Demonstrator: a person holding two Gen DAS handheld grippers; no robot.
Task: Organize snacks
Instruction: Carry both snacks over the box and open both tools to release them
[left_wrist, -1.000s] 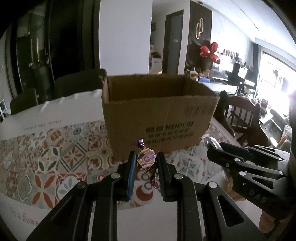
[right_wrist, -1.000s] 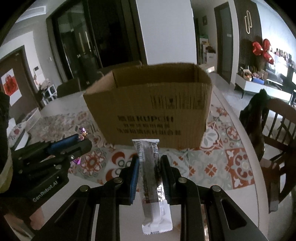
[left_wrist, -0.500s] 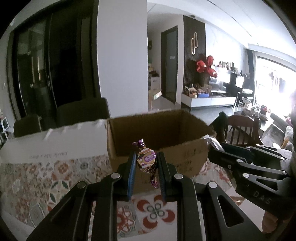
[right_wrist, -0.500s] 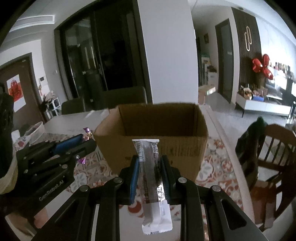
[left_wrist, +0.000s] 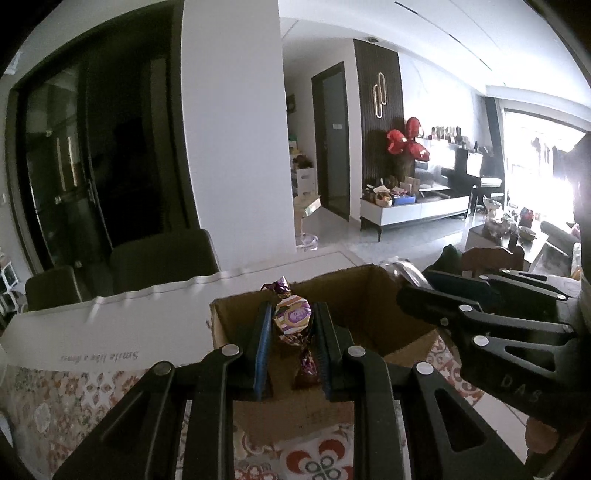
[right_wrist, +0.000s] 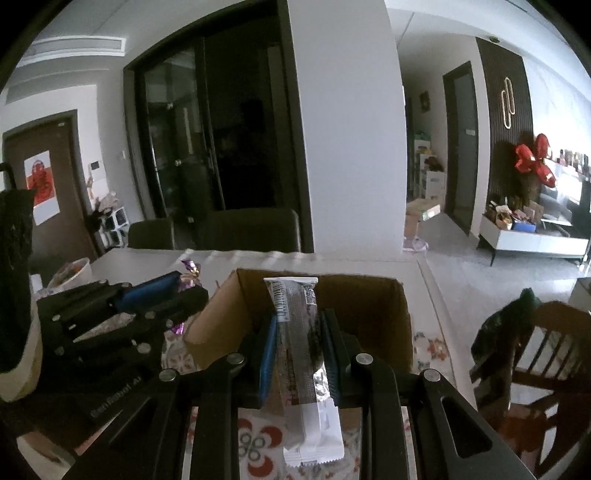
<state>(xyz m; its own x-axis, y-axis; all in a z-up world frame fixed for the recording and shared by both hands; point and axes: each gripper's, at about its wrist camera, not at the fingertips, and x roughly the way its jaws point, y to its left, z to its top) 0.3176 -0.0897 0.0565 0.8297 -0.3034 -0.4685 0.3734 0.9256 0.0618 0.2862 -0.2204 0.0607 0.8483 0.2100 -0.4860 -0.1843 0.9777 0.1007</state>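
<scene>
step: carrying snacks to box (left_wrist: 369, 314) | left gripper (left_wrist: 291, 325) pinches candy (left_wrist: 291, 317), right gripper (right_wrist: 299, 332) pinches bar (right_wrist: 299, 339), both above box | next: let go inside

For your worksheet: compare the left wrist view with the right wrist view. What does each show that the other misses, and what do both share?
Only the left wrist view shows the purple wrapped candy face-on, clamped in the left gripper, and a bright window at far right.

Only the right wrist view shows the long snack bar clamped in the right gripper, a wooden chair and a door with a red poster.

Both show the open cardboard box on the patterned tablecloth, the red balloons, and the other gripper alongside.
</scene>
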